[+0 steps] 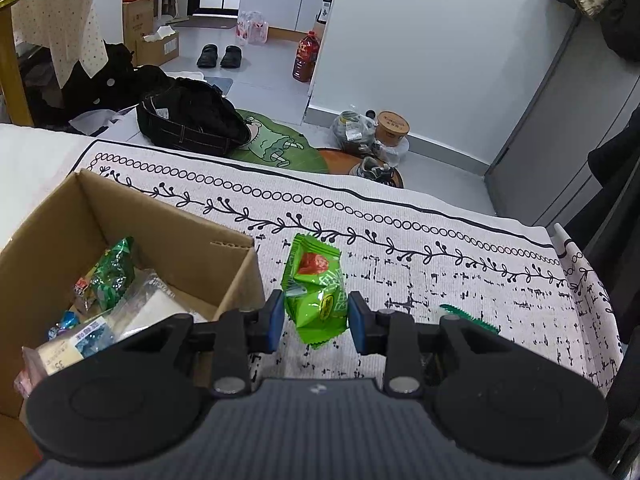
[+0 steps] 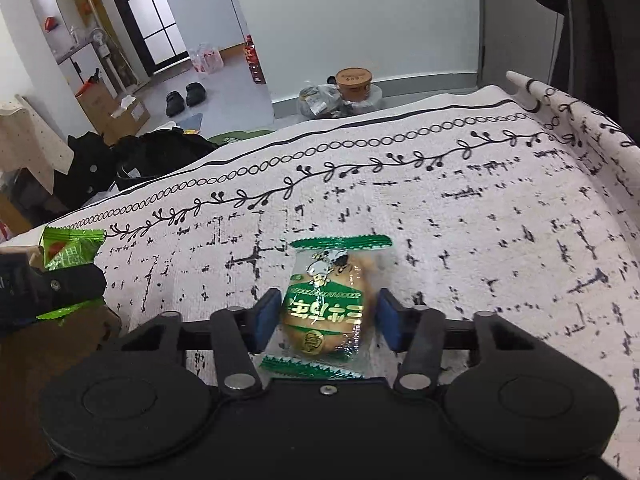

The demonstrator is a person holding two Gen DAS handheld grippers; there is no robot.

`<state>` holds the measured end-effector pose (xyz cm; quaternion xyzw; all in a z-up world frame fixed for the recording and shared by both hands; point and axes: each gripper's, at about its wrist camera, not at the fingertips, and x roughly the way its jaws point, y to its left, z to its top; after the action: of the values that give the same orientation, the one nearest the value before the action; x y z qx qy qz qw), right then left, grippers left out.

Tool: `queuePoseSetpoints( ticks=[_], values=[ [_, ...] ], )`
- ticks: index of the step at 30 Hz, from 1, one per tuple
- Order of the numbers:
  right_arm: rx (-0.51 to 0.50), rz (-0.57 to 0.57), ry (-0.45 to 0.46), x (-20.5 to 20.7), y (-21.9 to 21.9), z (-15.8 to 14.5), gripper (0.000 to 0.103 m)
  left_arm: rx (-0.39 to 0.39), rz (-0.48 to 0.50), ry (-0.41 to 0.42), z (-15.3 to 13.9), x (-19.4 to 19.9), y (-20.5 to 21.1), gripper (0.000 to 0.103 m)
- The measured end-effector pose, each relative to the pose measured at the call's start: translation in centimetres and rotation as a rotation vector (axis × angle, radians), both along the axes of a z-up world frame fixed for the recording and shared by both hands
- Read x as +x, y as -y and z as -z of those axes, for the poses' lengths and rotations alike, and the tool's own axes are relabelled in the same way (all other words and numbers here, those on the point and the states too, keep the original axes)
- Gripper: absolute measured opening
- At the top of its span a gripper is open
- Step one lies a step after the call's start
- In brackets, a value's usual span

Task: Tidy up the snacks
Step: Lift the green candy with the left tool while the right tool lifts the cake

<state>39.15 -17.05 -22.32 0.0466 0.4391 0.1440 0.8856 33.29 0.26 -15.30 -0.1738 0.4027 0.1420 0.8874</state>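
A bright green snack packet [image 1: 316,280] hangs just above the patterned cloth, with my left gripper [image 1: 317,322] shut on its lower half. To its left stands an open cardboard box [image 1: 52,216] with several wrapped snacks inside. In the right wrist view a clear, green-edged packet with a golden pastry [image 2: 324,280] lies on the cloth. My right gripper [image 2: 326,320] has its blue pads against both sides of that packet. The left gripper with its green packet [image 2: 68,250] shows at that view's left edge, above the box [image 2: 60,340].
The white cloth with black vine border [image 2: 440,200] covers the table to its far edge. Beyond it on the floor lie a black bag [image 1: 188,120], a green mat [image 1: 276,144], a brown tub [image 1: 394,124] and a red bottle [image 1: 306,56].
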Motion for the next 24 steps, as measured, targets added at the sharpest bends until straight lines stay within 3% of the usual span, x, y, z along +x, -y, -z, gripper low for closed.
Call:
queuePoseSetpoints(
  ticks=[9, 24],
  values=[
    [0.044, 0.053, -0.040, -1.9, 2.3, -0.8, 0.047, 0.002, 0.028, -0.005, -0.2, -0.4, 0.5, 0.033],
    [0.100, 0.122, -0.008, -5.3, 4.5, -4.1, 0.047, -0.021, 0.084, 0.008, -1.6, -2.2, 1.4, 0.033]
  ],
)
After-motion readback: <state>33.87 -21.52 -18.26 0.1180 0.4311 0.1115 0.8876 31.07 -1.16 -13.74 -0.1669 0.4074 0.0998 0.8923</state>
